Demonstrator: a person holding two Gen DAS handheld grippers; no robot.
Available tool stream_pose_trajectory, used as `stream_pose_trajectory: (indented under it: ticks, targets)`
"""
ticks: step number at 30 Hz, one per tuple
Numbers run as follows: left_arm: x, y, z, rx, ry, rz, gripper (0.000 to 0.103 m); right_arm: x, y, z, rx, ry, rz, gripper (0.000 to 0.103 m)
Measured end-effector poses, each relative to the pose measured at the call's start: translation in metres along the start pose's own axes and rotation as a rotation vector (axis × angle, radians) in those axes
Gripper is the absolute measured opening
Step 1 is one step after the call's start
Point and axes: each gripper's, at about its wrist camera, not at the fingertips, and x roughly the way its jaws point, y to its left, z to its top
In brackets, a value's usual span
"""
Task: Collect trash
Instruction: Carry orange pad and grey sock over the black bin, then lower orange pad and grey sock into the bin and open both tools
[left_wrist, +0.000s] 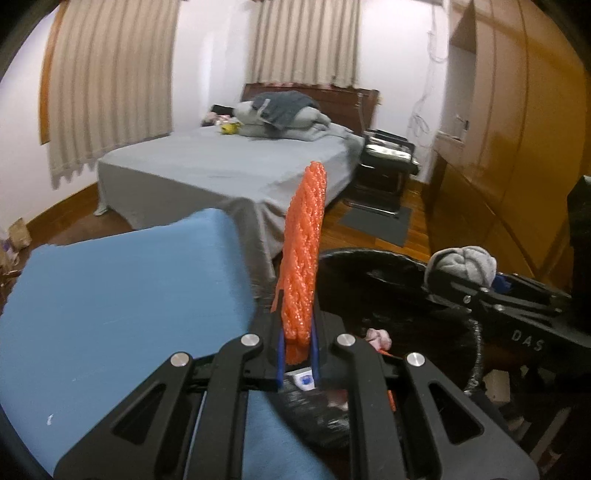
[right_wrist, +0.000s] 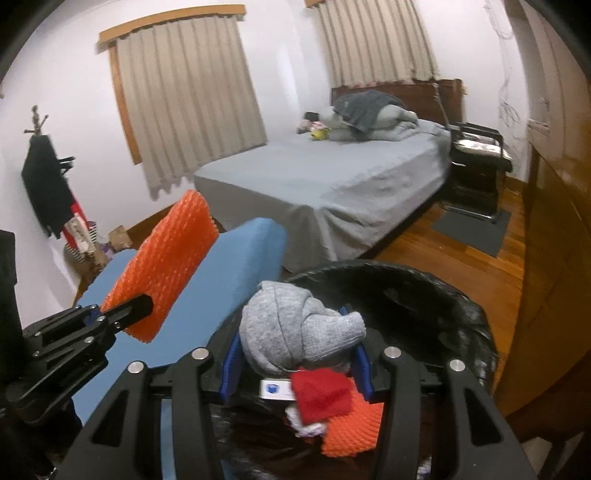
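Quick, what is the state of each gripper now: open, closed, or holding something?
Left gripper: closed on the orange foam net sleeve.
Right gripper: closed on the grey knitted cloth bundle, above the black trash bag.

Left gripper (left_wrist: 297, 354) clamps tight (jaws nearly together), while right gripper (right_wrist: 295, 363) grips wider.

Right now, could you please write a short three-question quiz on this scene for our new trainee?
1. True or false: the left gripper is open with nothing in it.
2. What does the right gripper hold? A) red cloth B) grey sock C) paper cup
3. What colour is the foam net in the left gripper?

Key: 1 false; it is shut on the foam net. 2 B. 3 orange. Both hang near the black bin bag.
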Motion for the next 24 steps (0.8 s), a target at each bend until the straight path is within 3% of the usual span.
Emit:
stream_pose_trajectory:
  ticks: [11, 21, 23, 24]
  targets:
    - [0.050, -0.042, -0.007, 0.069, 0.067, -0.094, 0.009, 0.007, -0.052, -0.012, 0.062, 0.024, -0.075, 0.049]
    - [0.083, -0.048, -0.008, 0.067, 0.129, -0.163, 0.012, 0.023, -0.071, -0.016, 0.077, 0.056, -0.090, 0.057]
    - [0.088, -0.049, -0.010, 0.067, 0.144, -0.177, 0.019, 0.024, -0.074, -0.017, 0.084, 0.057, -0.098, 0.060]
    - [0.090, -0.048, -0.011, 0.065, 0.148, -0.181, 0.028, 0.025, -0.076, -0.017, 0.088, 0.057, -0.098, 0.065]
